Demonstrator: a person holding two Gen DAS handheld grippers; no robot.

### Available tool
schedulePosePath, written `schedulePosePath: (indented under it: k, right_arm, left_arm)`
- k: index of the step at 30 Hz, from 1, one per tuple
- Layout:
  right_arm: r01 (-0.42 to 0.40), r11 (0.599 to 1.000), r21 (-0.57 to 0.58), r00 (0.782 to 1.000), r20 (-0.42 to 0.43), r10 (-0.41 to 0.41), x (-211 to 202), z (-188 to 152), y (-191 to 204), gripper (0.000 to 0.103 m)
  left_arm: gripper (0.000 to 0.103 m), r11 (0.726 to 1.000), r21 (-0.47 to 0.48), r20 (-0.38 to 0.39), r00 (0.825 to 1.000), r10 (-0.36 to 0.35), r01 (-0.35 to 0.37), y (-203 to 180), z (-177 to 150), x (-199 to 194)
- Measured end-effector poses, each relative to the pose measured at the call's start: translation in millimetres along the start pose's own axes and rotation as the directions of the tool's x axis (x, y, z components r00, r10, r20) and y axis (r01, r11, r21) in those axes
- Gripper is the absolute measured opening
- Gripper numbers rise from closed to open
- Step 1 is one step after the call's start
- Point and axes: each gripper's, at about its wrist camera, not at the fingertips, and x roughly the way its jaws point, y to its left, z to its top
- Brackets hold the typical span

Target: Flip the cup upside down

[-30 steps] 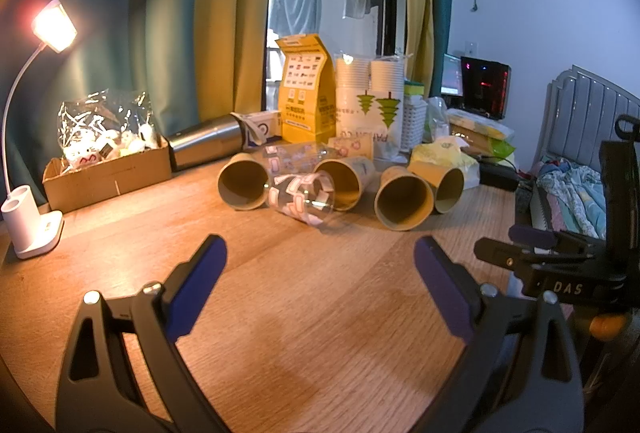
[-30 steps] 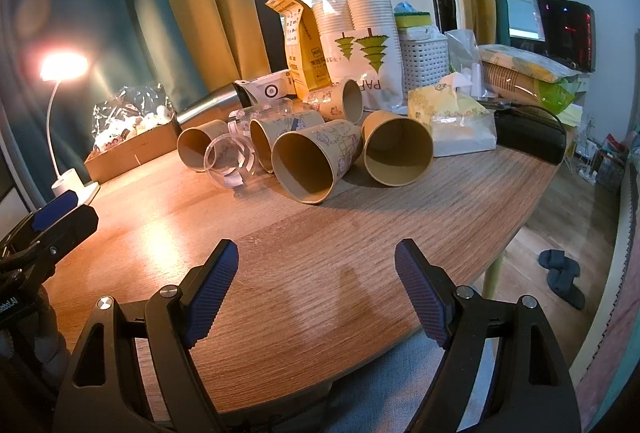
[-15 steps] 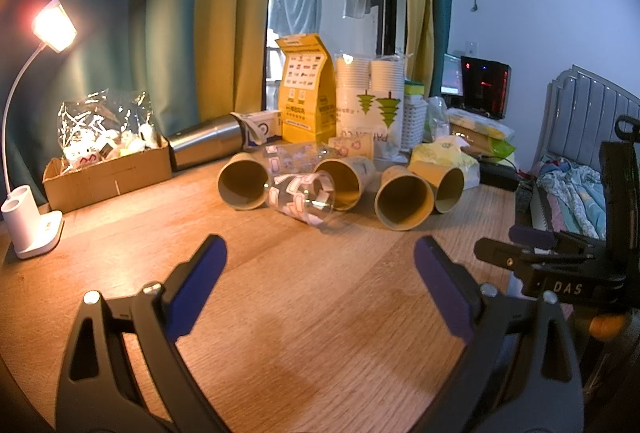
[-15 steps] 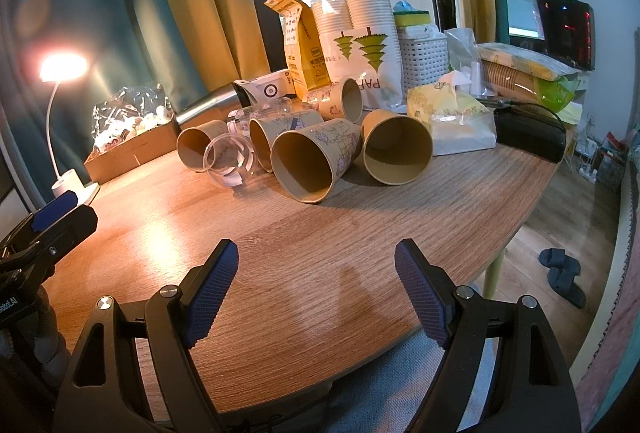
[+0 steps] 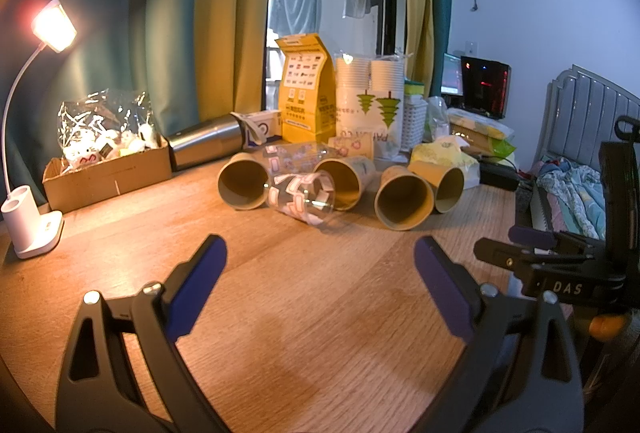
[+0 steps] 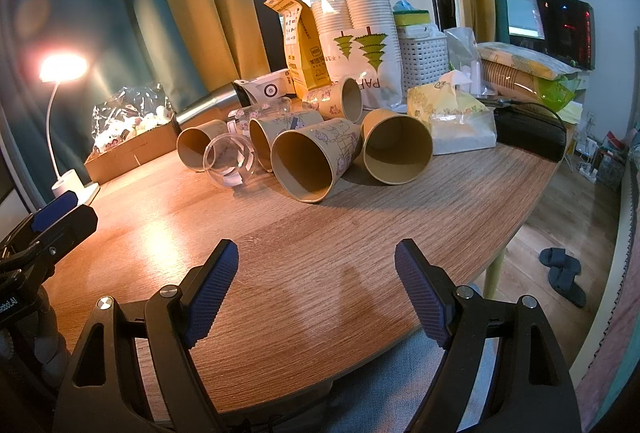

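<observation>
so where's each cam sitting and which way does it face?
Left wrist: low over the table, facing the window; own open left gripper below, right gripper at right edge.
Right wrist: further right, facing the same way; own open right gripper, left gripper at left edge.
Shared: tipped paper cups, clear cup, lamp.

White letters "DAS" stood on the black gripper body at the near right of the left wrist view. Upside-down letters "PAP" showed on the white bag of stacked cups at the far side of the table. The print on the yellow box was too small to read.
</observation>
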Motion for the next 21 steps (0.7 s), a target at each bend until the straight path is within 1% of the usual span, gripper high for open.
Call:
schedulePosePath:
  k: [21]
  right_arm:
    - [-0.007, 1.0, 0.005, 1.0, -0.001, 0.007, 1.6, -1.1, -1.3, 0.083]
  left_arm:
    - [0.096, 1.0, 0.001, -0.002, 1.0, -0.001, 0.001, -0.1, -0.1, 0.0]
